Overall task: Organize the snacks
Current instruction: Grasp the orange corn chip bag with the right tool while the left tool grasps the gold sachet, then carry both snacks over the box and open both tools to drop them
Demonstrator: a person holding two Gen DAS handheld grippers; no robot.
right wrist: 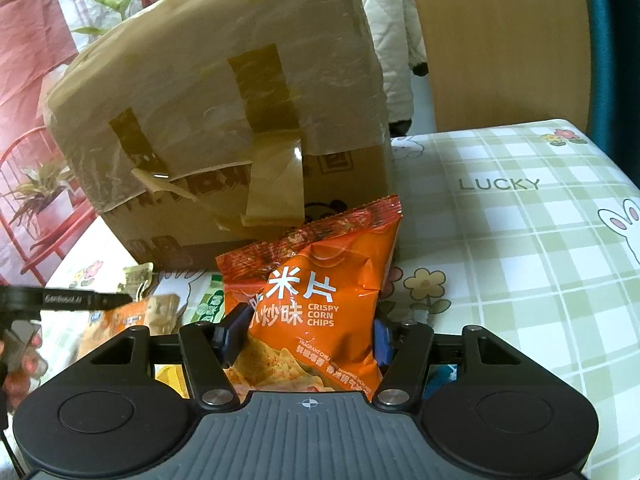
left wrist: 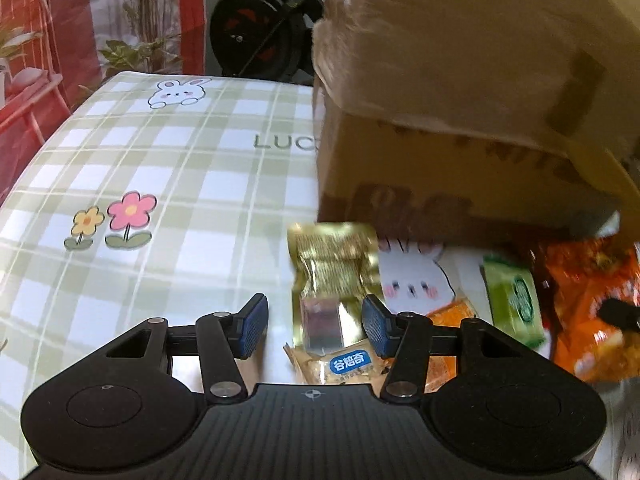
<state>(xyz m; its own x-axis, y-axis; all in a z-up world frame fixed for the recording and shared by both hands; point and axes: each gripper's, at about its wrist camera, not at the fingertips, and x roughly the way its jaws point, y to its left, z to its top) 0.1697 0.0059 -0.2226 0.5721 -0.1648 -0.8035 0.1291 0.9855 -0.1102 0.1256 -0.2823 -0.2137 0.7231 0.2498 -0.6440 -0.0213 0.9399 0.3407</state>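
Right gripper clamped on orange foil corn-chip bag, just before taped brown cardboard box; left gripper parted, gripping nothing, above gold foil packet near box

In the left wrist view, the cardboard box fills the upper right of the frame, standing on the desk. Below it, at lower centre, a foil packet lies between the left gripper fingers, with a biscuit packet just beneath. Right of these lie a small pouch and the chip bag. In the right wrist view, the chip bag stands before the box, centre frame, inside the right gripper.
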